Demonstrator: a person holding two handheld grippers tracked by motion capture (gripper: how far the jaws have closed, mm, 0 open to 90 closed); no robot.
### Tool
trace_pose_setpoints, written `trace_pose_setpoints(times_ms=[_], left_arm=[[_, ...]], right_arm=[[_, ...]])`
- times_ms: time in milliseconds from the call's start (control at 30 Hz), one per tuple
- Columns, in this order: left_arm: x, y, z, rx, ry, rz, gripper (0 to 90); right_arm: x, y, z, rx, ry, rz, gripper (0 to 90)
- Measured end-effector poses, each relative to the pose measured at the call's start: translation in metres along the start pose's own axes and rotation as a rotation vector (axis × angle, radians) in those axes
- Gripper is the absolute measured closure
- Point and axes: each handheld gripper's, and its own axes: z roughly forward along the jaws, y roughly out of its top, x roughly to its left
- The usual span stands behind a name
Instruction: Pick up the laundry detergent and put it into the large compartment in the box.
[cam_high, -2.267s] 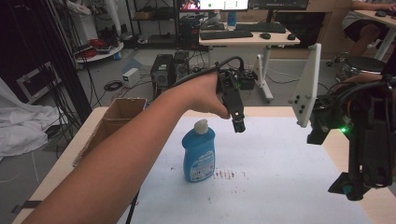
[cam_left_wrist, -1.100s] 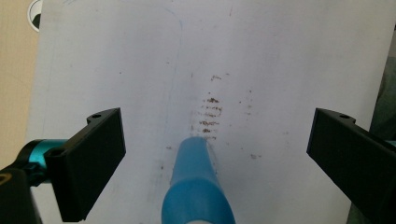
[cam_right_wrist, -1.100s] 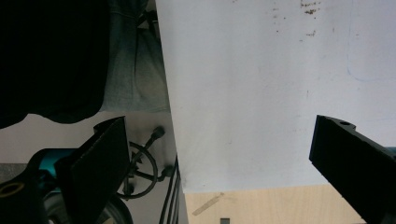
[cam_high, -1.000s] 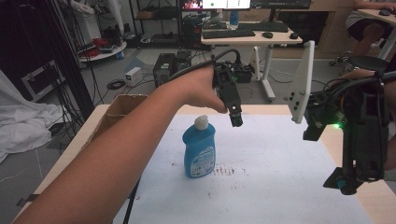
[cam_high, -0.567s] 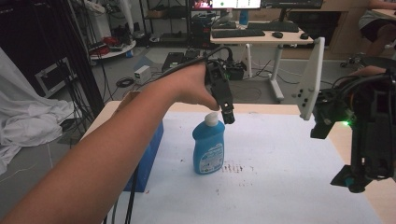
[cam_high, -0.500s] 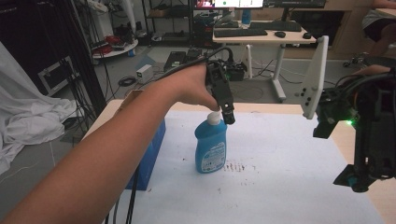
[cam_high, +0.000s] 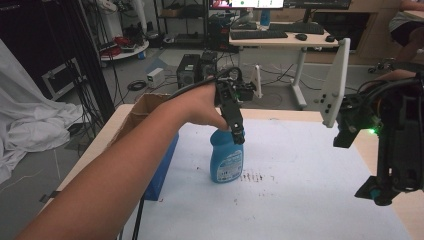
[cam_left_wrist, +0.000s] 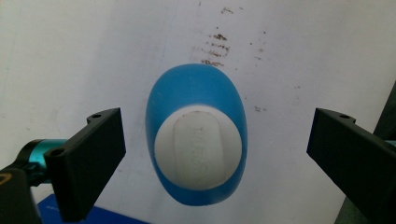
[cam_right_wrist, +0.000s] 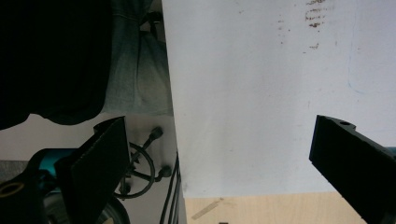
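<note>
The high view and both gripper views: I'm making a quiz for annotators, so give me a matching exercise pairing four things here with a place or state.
Things:
1. blue plastic bottle with a white cap
2. left gripper
3. right gripper
4. brown cardboard box

Places or states:
A. open over the table's right edge
B. at the table's far left corner
C. upright on the white table cover
D. open directly above the cap

Pairs: 1-C, 2-D, 3-A, 4-B

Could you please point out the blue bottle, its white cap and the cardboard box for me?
blue bottle (cam_high: 226, 162), high view, on its label.
white cap (cam_left_wrist: 198, 147), left gripper view, on the cap's flat top.
cardboard box (cam_high: 141, 107), high view, on its open flap.
</note>
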Motion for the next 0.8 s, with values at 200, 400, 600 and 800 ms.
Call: trace_pose_setpoints(times_ms=[200,400,600,800], left_arm=[[0.002,-0.006,0.013,-0.003,-0.003,-0.017,4.4],[0.002,-0.009,0.021,0.000,0.000,-0.021,4.3],[0.001,-0.007,0.026,0.011,0.011,-0.013,5.6],[0.001,-0.005,0.030,0.022,0.015,-0.009,13.0]], right_arm=[[-0.001,0.001,0.002,0.002,0.003,-0.002,4.4],[-0.003,0.003,0.003,0.002,0.005,-0.004,4.4],[-0.003,0.004,0.004,-0.001,0.007,-0.003,4.4],[-0.003,0.004,0.004,0.001,0.007,-0.001,4.4]])
